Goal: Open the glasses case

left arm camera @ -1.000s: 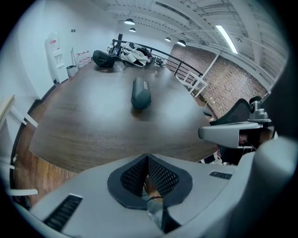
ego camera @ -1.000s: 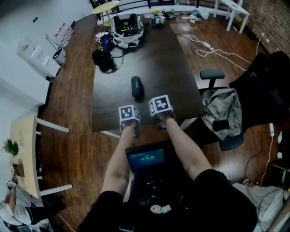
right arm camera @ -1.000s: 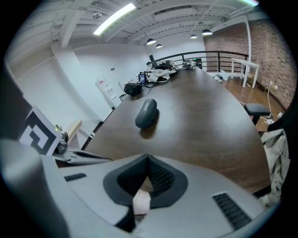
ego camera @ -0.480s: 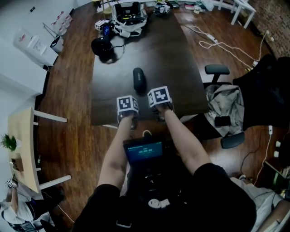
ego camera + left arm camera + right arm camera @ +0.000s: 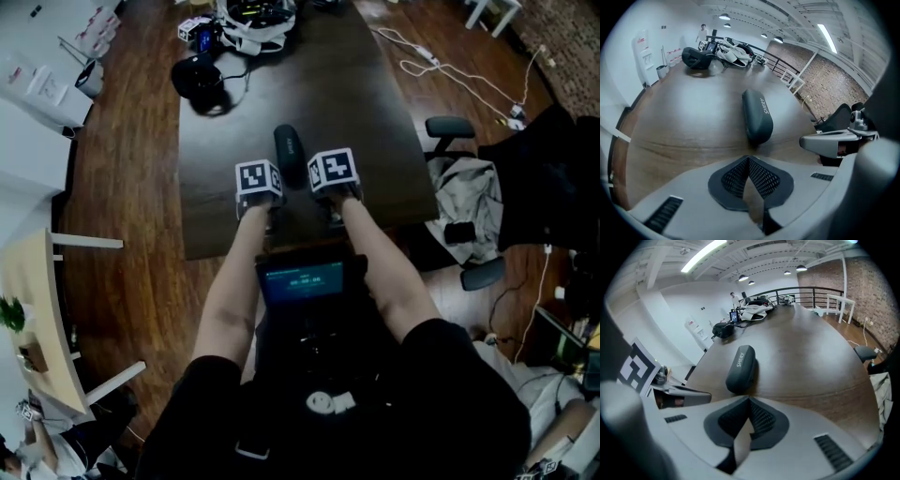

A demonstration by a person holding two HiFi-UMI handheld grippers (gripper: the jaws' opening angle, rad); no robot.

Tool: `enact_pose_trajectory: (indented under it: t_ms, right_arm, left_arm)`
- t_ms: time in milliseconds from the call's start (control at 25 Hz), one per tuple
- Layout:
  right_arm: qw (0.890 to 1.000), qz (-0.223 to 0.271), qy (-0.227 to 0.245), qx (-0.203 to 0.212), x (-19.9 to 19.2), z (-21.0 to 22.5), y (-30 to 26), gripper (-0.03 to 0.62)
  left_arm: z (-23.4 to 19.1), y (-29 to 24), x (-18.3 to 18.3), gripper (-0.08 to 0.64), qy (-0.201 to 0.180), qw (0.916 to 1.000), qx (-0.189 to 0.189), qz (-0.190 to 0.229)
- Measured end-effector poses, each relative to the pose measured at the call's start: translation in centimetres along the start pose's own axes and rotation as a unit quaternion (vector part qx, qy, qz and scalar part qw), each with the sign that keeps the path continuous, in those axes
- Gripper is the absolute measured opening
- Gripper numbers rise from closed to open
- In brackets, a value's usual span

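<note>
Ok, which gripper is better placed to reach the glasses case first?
Right, but only narrowly. The right gripper and left gripper flank the glasses case, both shut. The right sits slightly further forward, the case's near end almost at its tips.

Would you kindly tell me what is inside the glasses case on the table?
Nothing of its inside shows: the glasses case lies shut on the dark table, only its dark shell with pale lettering visible. Whether glasses are in it cannot be told.
</note>
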State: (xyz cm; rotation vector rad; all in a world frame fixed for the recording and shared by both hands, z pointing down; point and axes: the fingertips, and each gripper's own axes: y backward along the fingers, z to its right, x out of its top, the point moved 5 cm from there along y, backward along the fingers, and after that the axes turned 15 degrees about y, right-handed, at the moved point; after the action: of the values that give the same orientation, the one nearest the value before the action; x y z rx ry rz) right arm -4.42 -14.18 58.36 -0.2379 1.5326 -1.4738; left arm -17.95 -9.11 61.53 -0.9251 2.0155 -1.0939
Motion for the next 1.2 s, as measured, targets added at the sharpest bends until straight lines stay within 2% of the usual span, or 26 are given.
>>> enact_pose_trajectory:
  t_ms: [280,640,720,800,1000,1200]
  right_arm:
    - [1.000,0.011,-0.023,-0.016,2.6,1.1,-0.8,0.015]
    - [0.999,0.007,-0.043,-0.018,3.3,2.9,-1.3,0.015]
    - [0.999,0.008,-0.044,-0.016,3.5,3.8,-1.4,0.015]
    - [0.999,0.005,-0.043,-0.015,3.9,4.8,-1.5,0.015]
    - [0.999,-0.014,-0.050,-0.008,4.3,7.2,-1.5,0.015]
    - [0.999,0.007,-0.050,-0.012,6.1,10.0,-2.1,0.015]
  left_arm:
    - [0.3,-0.7,4.2,-0.002,-0.022,0.9997,-0.010,-0.005]
    - [2.1,-1.7,7.2,0.003,-0.061,0.9967,-0.052,0.014]
    - [2.7,-2.4,7.7,0.131,-0.063,0.9957,-0.067,0.010]
    - [3.1,-3.1,8.5,0.185,-0.053,0.9949,-0.086,0.010]
    - [3.2,-4.6,9.9,0.230,-0.012,0.9934,-0.114,-0.002]
    - [5.0,-5.7,11.0,0.232,-0.035,0.9915,-0.124,-0.013]
